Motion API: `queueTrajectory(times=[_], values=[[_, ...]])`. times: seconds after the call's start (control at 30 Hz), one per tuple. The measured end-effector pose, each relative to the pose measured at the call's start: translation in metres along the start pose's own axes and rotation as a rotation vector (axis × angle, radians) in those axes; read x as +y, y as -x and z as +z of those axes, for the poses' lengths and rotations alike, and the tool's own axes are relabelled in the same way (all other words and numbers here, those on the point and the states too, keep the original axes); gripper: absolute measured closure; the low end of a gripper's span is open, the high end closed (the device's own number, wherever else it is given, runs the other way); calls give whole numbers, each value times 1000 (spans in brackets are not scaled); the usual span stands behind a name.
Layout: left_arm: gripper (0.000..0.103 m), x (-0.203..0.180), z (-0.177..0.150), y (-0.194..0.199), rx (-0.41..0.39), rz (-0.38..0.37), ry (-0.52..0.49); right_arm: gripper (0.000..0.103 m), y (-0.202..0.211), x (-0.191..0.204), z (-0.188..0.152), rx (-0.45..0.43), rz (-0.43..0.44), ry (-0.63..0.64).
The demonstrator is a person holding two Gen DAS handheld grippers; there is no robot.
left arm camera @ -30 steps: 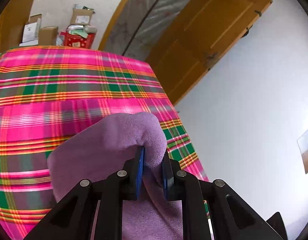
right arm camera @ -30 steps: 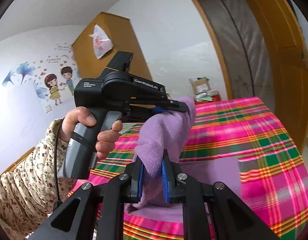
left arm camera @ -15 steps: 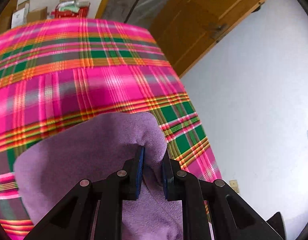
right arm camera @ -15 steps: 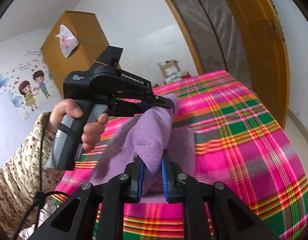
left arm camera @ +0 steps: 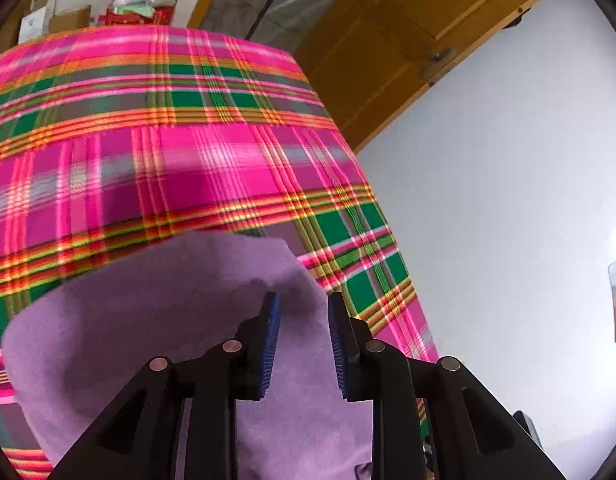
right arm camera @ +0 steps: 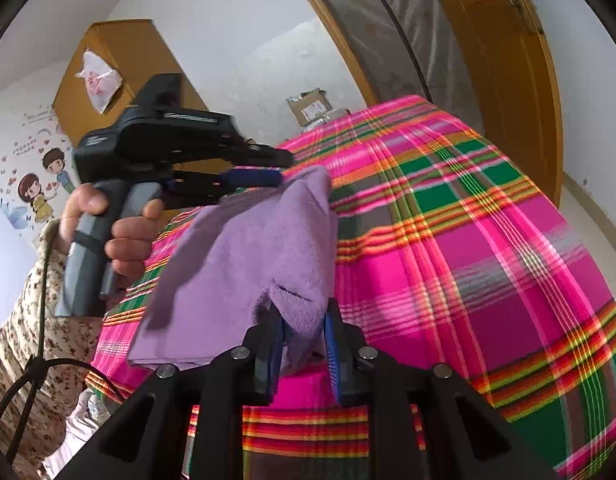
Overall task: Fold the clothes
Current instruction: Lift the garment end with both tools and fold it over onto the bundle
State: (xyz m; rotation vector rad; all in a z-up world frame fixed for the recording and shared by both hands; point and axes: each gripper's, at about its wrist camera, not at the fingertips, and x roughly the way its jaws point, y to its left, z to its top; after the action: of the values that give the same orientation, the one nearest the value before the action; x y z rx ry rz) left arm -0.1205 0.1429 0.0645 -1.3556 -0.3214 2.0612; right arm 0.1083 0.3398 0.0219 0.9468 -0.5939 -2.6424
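**Purple cloth half-folded on the plaid bed, both jaws letting go**

In the left wrist view the left gripper point(left arm camera: 302, 344) sits low in the middle of the frame, jaws spreading. The cloth point(left arm camera: 180, 320) lies between the blue pads point(left arm camera: 271, 344), but there's a visible gap on both sides, so nothing is pinched there. The cloth fills the lower left of that frame, lying on the pink-and-green plaid bed point(left arm camera: 188, 152).

The right wrist view has the right gripper point(right arm camera: 302, 354) at bottom center, its jaws opening too. A fold of the cloth point(right arm camera: 244, 264) still hangs down between its pads; the left pad looks like it's touching the fabric, the right one stands just off it. Can't really call that a grip.

Same view, middle left: a hand point(right arm camera: 120, 236) in a floral sleeve point(right arm camera: 28, 320) holds the left gripper point(right arm camera: 268, 168), whose tips sit right at the cloth's top corner. A wooden door point(right arm camera: 504, 80) is at upper right.
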Motion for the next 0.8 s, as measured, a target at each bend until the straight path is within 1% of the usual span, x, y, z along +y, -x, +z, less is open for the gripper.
queueTrajectory(times=[0.13,0.27,0.37,0.47,0.6,0.7,0.8], values=[[77,11,-8,18,-37,-4,27,77,3,-9,-1,9,1,-21],[77,27,-24,41,-84,15,45,76,7,-18,-2,20,-10,-46],[77,40,-38,57,-119,6,70,75,9,-23,-4,34,-13,-65],[77,57,-56,70,-138,25,107,75,14,-20,-4,34,-45,-39],[77,68,-81,82,-164,31,116,75,23,-18,-1,23,-67,-30],[77,75,-98,90,-186,22,132,75,29,-8,4,5,-89,5],[77,81,-111,94,-192,-1,144,74,35,0,7,4,-110,44]])
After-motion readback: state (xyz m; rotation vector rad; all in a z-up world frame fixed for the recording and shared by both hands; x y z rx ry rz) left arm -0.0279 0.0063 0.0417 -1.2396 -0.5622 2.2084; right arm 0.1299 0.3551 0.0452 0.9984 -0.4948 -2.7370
